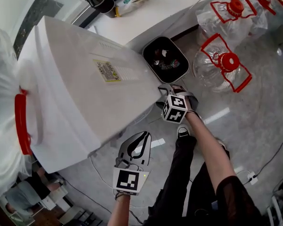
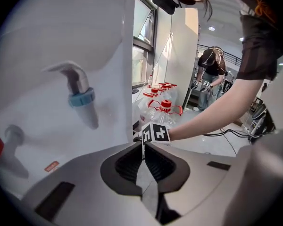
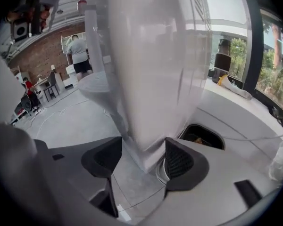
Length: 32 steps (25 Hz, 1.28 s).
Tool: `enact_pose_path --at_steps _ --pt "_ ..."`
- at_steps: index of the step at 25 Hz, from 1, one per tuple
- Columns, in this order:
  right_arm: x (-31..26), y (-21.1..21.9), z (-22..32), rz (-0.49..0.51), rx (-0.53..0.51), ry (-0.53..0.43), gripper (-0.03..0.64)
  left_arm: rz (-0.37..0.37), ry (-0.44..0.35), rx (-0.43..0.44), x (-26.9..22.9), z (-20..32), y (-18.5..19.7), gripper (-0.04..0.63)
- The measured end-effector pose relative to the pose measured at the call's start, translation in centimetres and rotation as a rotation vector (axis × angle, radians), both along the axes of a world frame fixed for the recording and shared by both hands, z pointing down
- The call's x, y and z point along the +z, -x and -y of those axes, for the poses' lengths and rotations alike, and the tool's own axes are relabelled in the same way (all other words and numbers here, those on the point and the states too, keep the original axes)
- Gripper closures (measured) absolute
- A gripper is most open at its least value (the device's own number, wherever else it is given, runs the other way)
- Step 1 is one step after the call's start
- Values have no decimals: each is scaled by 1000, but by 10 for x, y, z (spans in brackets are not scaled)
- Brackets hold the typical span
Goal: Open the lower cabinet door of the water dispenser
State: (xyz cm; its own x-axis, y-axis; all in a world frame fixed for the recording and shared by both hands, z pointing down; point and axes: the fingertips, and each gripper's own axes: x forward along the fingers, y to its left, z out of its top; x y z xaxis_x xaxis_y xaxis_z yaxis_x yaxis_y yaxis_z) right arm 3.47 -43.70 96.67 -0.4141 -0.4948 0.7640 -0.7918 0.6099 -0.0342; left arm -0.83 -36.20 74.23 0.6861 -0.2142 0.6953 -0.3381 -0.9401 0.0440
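Head view: white water dispenser (image 1: 85, 84) fills the left. R tool (image 1: 169, 89) is at its lower corner near the floor, w/ a bin (image 1: 165, 59) just beyond the tip. L tool (image 1: 140, 139) is close beside the dispenser's base.

L tool view: jaws shut, nothing between them. Blue tap (image 2: 82, 98) is up and left of the tip.

R tool view: jaws wide apart, dispenser's lower corner edge between them, not clamped. Can't pick out the door itself.

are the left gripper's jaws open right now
No, in the left gripper view the left gripper has its jaws closed together, with nothing between them.
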Motion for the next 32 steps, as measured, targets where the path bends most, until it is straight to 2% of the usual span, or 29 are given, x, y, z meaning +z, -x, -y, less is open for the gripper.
enact_pose_path --at_steps 8,13,20,27,32 --pt "1 3 -3 -34 12 29 359 -17 4 -40 2 13 1 569" --pt "1 3 -3 -39 57 49 364 -35 -5 -56 -4 19 6 569" --pt "1 5 -6 -57 102 62 360 -12 -1 -63 -6 7 21 569" --pt "1 20 -67 41 157 78 362 5 -1 -93 -7 -17 33 569" --pt "0 44 -117 86 103 133 403 -41 38 -191 -16 -38 43 569"
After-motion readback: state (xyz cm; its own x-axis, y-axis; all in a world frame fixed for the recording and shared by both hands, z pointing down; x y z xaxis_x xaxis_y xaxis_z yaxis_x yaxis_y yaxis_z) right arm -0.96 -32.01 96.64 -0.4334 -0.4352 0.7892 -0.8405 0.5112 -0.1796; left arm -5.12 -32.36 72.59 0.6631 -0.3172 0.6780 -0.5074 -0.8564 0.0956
